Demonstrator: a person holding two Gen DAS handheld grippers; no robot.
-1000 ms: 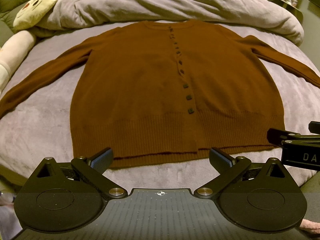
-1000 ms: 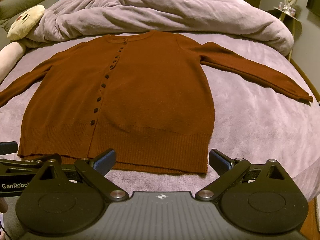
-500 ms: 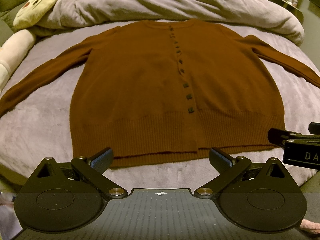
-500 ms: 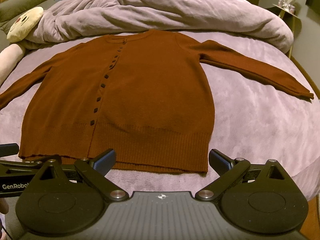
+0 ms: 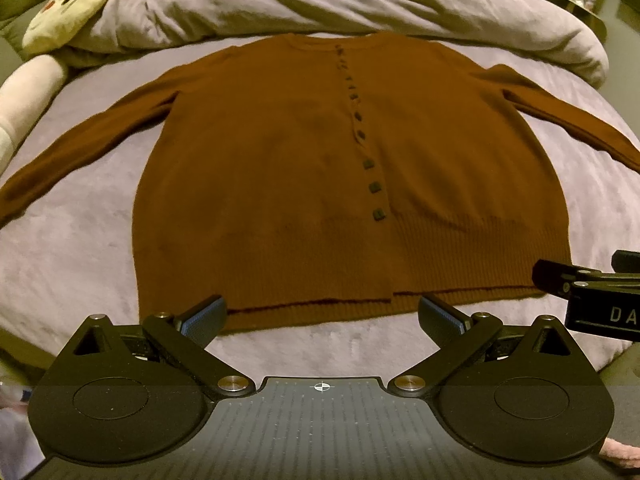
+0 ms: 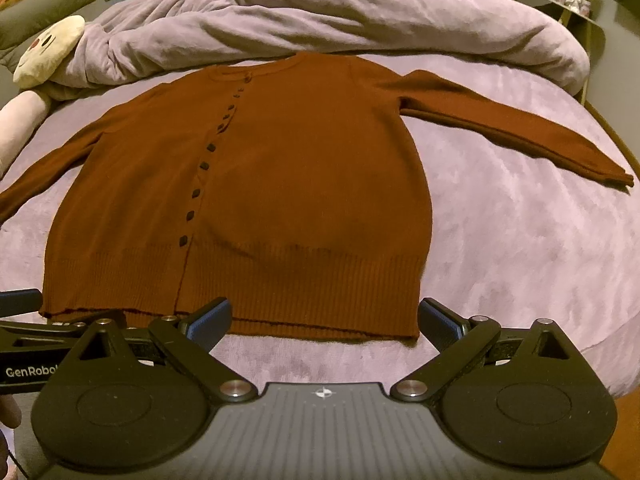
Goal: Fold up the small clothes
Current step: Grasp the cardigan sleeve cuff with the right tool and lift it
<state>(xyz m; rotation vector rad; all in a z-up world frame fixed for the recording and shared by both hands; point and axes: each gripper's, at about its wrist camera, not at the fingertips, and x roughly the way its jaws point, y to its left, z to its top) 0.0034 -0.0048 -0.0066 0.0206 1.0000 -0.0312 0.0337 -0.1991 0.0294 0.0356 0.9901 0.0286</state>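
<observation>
A brown buttoned cardigan (image 5: 280,168) lies flat, front up, on a lilac bed, with both sleeves spread out to the sides; it also shows in the right wrist view (image 6: 304,184). My left gripper (image 5: 322,316) is open and empty, hovering just before the cardigan's hem. My right gripper (image 6: 325,318) is open and empty, just before the hem's right half. Each gripper shows at the edge of the other's view.
A bunched lilac duvet (image 6: 320,20) lies across the far side of the bed (image 6: 520,248). A cream plush face pillow (image 5: 68,12) and a pale bolster (image 5: 24,92) sit at the far left. A small shelf (image 6: 576,4) stands at the far right.
Both grippers have edged slightly forward and lower toward the hem. The cardigan has not moved.
</observation>
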